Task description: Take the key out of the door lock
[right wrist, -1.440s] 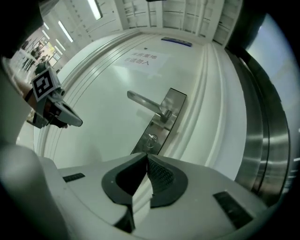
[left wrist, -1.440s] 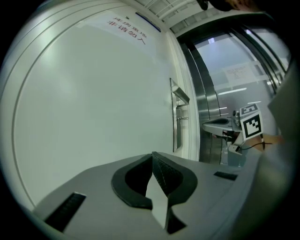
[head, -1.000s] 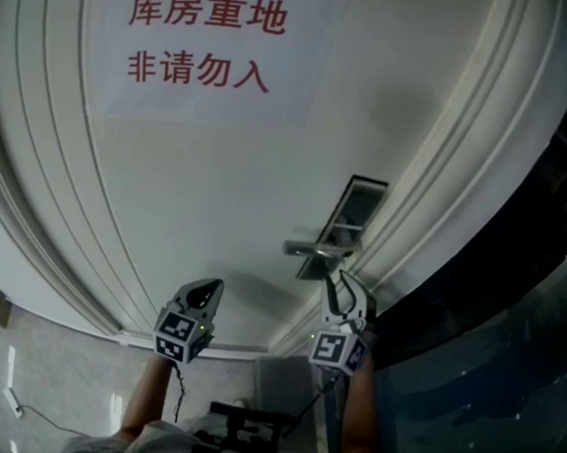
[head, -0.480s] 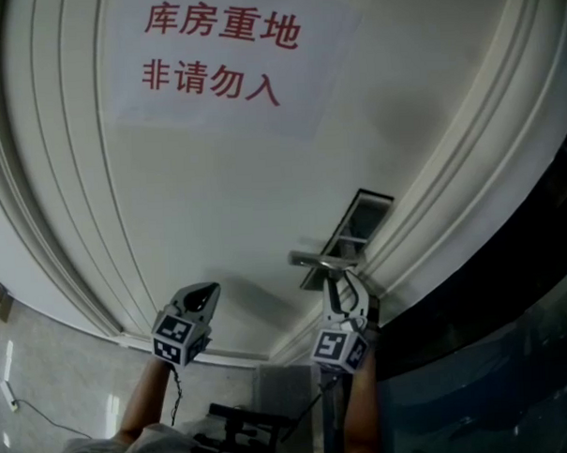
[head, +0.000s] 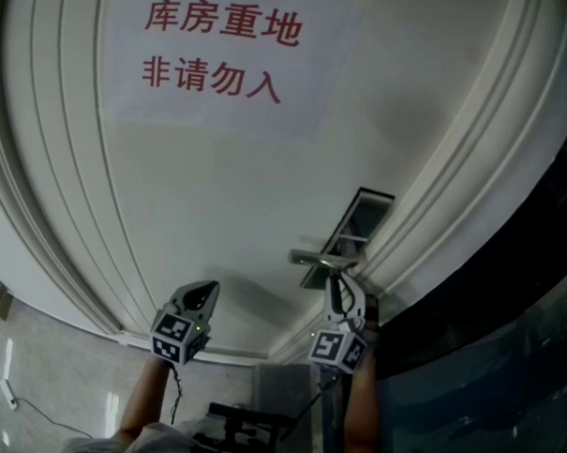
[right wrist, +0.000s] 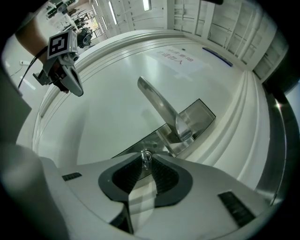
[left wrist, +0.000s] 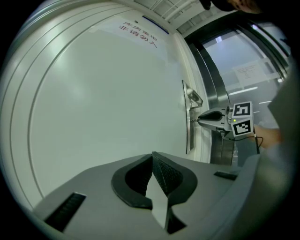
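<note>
Right tool [right wrist: 146,160], jaws just closed, was clamped on the key [right wrist: 146,154], seated in the lock plate [right wrist: 136,146] under the lever handle [right wrist: 161,108], beside the moulded door edge [right wrist: 229,126]. Left tool [left wrist: 152,157], shut empty, was held before bare door panel [left wrist: 103,93].

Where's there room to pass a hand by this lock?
Free: bare door panel between the paper sign and the lever handle, near the shut left gripper. Crowded: the lock plate under the handle, where the right gripper has just been closing, the key between its jaws.
</note>
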A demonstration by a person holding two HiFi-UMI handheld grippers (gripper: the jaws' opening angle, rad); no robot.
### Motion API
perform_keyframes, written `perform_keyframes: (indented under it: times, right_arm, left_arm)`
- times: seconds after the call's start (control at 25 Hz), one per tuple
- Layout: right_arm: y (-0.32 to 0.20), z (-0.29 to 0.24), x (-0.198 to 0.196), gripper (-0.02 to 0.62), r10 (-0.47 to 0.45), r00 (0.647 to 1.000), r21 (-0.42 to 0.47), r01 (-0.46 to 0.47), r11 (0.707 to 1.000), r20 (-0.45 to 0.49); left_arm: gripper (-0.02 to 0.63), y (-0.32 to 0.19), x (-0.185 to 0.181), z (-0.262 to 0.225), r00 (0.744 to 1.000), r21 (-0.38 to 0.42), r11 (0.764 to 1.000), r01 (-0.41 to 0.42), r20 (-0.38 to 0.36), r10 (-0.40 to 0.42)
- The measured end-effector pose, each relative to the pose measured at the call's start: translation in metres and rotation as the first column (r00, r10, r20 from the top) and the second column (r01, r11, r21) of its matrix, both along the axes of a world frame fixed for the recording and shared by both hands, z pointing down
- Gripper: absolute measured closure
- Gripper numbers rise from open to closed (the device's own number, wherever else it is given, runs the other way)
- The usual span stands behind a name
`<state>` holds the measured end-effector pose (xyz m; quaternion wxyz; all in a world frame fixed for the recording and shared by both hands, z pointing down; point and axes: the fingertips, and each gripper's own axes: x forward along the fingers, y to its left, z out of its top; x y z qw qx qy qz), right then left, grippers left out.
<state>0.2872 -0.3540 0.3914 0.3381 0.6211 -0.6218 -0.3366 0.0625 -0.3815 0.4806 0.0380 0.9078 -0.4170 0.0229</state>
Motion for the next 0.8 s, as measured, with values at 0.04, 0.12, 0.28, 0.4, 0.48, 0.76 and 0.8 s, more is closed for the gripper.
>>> perform_keyframes:
  times: [0.04,0.12,0.28,0.4,0.48,0.76,0.8]
  right_arm:
    - [-0.0001,0.0003,-0.0002,0.521,0.0,1.0,0.001,0.0,1.0,-0.006]
    - [-0.0003,0.0005,-0.0007,0.536,0.001,1.0,0.007,0.0,1.0,-0.016]
    - [-0.0018,0.0006,-0.0018,0.561,0.005,0.999,0.017,-0.005,1.0,-0.043]
    - [-0.0029,0.0008,-0.0024,0.566,0.008,0.999,0.013,-0.007,1.0,-0.051]
    - [-0.0038,0.001,-0.0025,0.566,0.008,0.999,0.012,-0.007,1.0,-0.053]
    - [-0.0045,0.0017,-0.0022,0.569,0.009,0.998,0.004,-0.009,1.0,-0.059]
    - [-0.0046,0.0016,-0.0022,0.57,0.008,0.998,0.004,-0.008,1.0,-0.061]
  left_arm:
    - [0.599,0.0002,0.0,0.0004,1.0,-0.001,1.0,0.0,0.0,0.0]
    - [0.6,0.0007,-0.0005,0.0015,1.0,-0.003,1.0,0.001,-0.001,-0.001]
    - [0.6,0.0007,-0.0032,0.0026,1.0,-0.007,1.0,0.008,-0.008,-0.008]
    - [0.599,0.0,-0.0054,0.0031,1.0,-0.01,1.0,0.013,-0.013,-0.013]
    - [0.599,-0.0007,-0.0062,0.0037,1.0,-0.011,1.0,0.015,-0.014,-0.015]
    - [0.6,-0.0019,-0.0064,0.0029,1.0,-0.011,1.0,0.016,-0.02,-0.017]
    - [0.6,-0.002,-0.0061,0.0027,1.0,-0.011,1.0,0.016,-0.021,-0.016]
